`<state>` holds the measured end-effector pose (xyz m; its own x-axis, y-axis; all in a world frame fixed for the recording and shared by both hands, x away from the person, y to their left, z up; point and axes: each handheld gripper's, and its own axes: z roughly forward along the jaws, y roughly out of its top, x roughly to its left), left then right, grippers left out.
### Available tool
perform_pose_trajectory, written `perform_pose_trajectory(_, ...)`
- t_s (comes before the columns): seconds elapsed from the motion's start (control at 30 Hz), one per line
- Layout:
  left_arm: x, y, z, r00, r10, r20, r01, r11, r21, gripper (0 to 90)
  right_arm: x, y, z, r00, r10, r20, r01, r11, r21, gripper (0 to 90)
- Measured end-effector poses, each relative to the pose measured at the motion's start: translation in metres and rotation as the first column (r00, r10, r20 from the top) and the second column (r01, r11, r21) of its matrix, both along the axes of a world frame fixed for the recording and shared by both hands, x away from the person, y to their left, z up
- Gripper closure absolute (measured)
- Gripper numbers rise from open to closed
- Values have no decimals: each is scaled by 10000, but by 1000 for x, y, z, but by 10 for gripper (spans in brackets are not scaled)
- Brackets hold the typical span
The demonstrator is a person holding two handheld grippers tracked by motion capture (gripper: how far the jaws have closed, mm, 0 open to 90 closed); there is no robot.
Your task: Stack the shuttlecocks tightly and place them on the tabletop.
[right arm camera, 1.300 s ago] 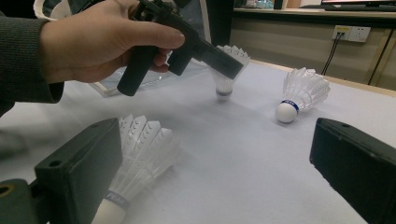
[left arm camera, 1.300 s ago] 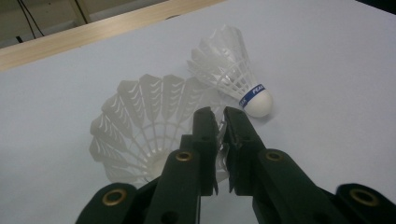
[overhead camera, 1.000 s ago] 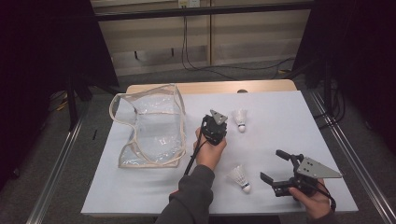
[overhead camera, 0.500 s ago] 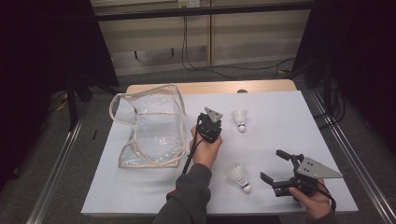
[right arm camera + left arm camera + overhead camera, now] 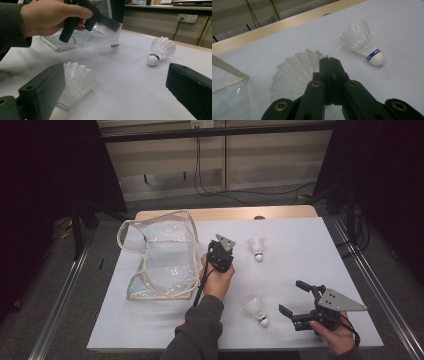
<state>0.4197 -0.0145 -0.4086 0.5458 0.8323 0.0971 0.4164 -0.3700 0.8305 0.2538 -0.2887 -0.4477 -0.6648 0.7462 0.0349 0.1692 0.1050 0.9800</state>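
Left gripper (image 5: pixel 220 254): black linked jaws with brass-coloured pivot pins, grey three-cornered plate, black cable; right gripper (image 5: pixel 302 301) likewise black, plated; dark grey sleeve (image 5: pixel 197 332).

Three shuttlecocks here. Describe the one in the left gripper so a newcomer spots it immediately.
Start at the clear plastic bag on the white table. Just right of it, the left gripper pinches a shuttlecock by its feather rim, cork down. The other two lie untouched.
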Motion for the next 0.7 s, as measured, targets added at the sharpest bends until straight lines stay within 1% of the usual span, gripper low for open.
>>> perform_pose_trajectory(0.07,0,2,1,10000,10,-14,-10,10000,74,900,0,0,0,10000,-17,26,17,10000,14,15)
perform_pose_trajectory(0.13,-1,3,1,10000,5,-61,-5,10000,15,900,0,0,0,10000,-11,-3,11,10000,-7,15)
perform_pose_trajectory(0.17,-1,4,2,10000,13,-85,-12,10000,81,900,0,0,0,10000,-23,2,23,10000,-24,15)
perform_pose_trajectory(0.3,-1,6,3,9999,103,-84,-103,9999,73,900,0,0,0,10000,-29,-6,29,10000,-24,15)
perform_pose_trajectory(0.37,0,6,2,9999,90,-112,-88,9998,164,900,0,0,0,10000,-19,2,19,10000,-54,15)
perform_pose_trajectory(0.5,0,3,-1,9998,45,-211,-40,9997,224,900,-1,0,0,10000,-23,-15,23,10000,-22,15)
perform_pose_trajectory(0.7,-1,-4,-4,9995,-152,-265,154,9999,76,899,-1,0,0,10000,-24,-10,24,10000,-28,15)
